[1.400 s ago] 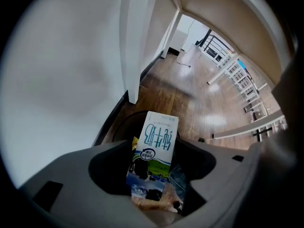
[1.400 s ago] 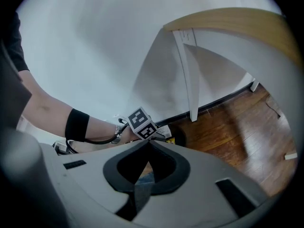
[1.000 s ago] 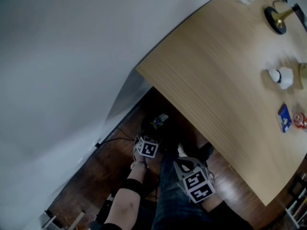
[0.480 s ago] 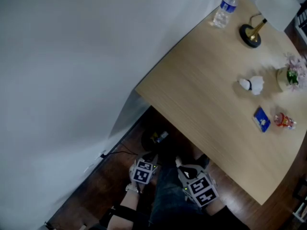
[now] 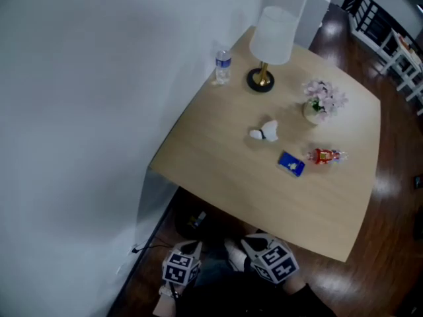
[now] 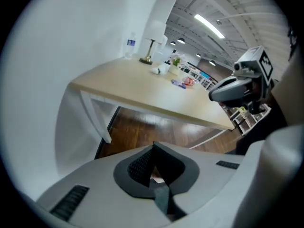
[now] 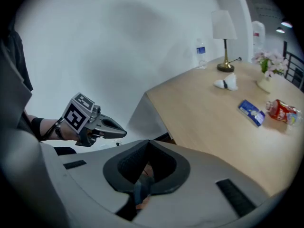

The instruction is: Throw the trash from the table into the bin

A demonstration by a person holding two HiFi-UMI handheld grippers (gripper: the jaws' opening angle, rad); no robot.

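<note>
Pale wood table [image 5: 218, 170] fills the centre and right of the head view. Three pieces of trash lie on it, right of centre.

1. Tissue [image 5: 265, 133]: white and crumpled, the piece nearest the lamp [image 5: 272, 41]. Judged very light and soft. It should crush under the pads, so a pinch on its raised fold should serve.
2. Packet [image 5: 291, 164]: blue and flat, below and right of the tissue, apart from it. Judged thin, with a slick film surface. It lies flush on the wood, so an edge or corner looks the only purchase and slipping is the likely fault.
3. Wrapper [image 5: 325, 156]: red, shiny and crinkled, just right of the packet and below the flower pot [image 5: 316, 104]. Judged light and springy. Its bulged middle offers the best hold. The pot stands near and could be knocked.

None appears fragile or heavy.

Bottle [image 5: 223, 66] stands in the table's upper left corner, well apart from the trash.

A dark round container under the table's lower left edge is taken to be the bin [image 5: 190, 222].

Left gripper [image 7: 122, 132]: at the bottom of the head view, short of the table. Its jaws have just been closing and now meet, with nothing between them.

Right gripper [image 6: 213, 95]: just beside it, jaws likewise pressed together and empty.

All three pieces remain on the table.
</note>
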